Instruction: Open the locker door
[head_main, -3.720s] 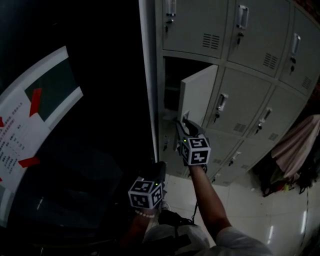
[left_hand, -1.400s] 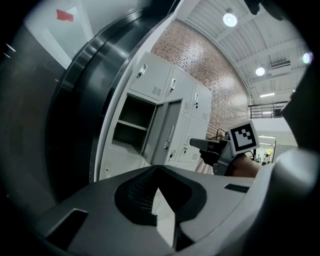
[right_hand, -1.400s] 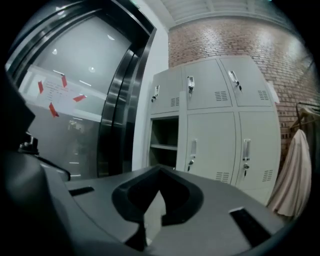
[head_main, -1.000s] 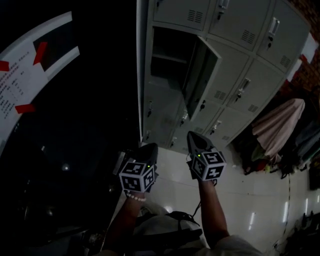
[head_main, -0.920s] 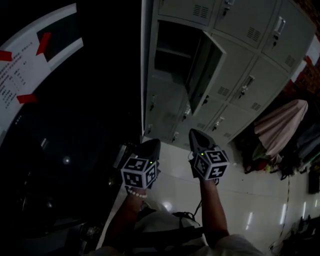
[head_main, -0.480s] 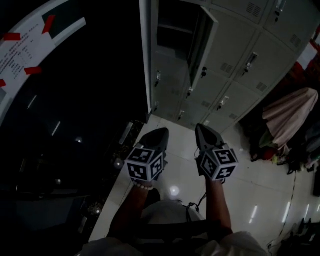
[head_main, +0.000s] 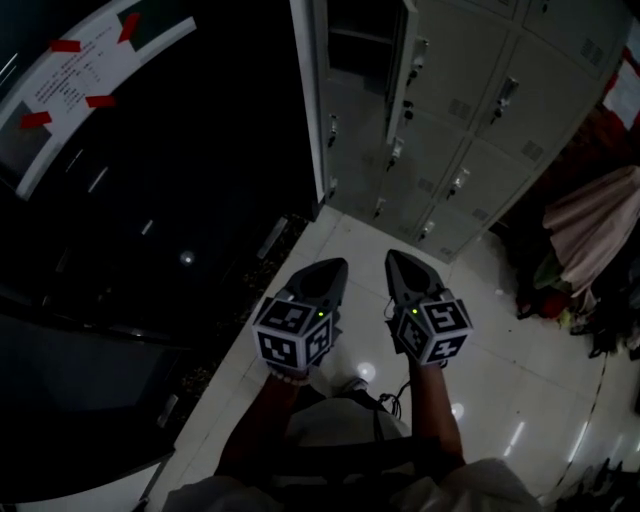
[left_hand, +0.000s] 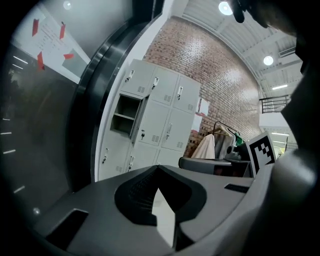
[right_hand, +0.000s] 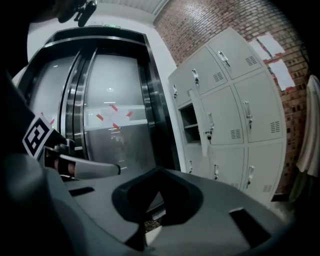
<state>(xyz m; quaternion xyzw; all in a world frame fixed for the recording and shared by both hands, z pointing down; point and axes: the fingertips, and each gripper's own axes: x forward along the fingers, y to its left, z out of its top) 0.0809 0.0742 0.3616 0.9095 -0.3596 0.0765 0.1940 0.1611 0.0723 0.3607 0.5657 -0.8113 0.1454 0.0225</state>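
The left hand-held gripper (head_main: 333, 268), at 6 o'clock over the floor (head_main: 500, 380), is clenched on nothing. The right hand-held gripper (head_main: 395, 260), just beside it, is clenched and empty too. The locker door (head_main: 398, 75) stands open at 12 o'clock, well apart. Opening looks done; best hold both low, clear of its swing.

The left gripper (head_main: 331, 266) and right gripper (head_main: 394, 257) are twin shells of dark grey moulded plastic, broad at the back and tapering to a blunt point. Inside, the fingers (left_hand: 136, 192) are ribbed. Each carries a white cube (head_main: 293, 338) printed with black square markers, with a small green light (head_main: 320, 314) on its edge. A pale bead bracelet (head_main: 289, 376) rings the left wrist. A thin dark cable (head_main: 400, 397) trails below the right forearm, and a pale grey sleeve (head_main: 480, 488) covers the shoulder.
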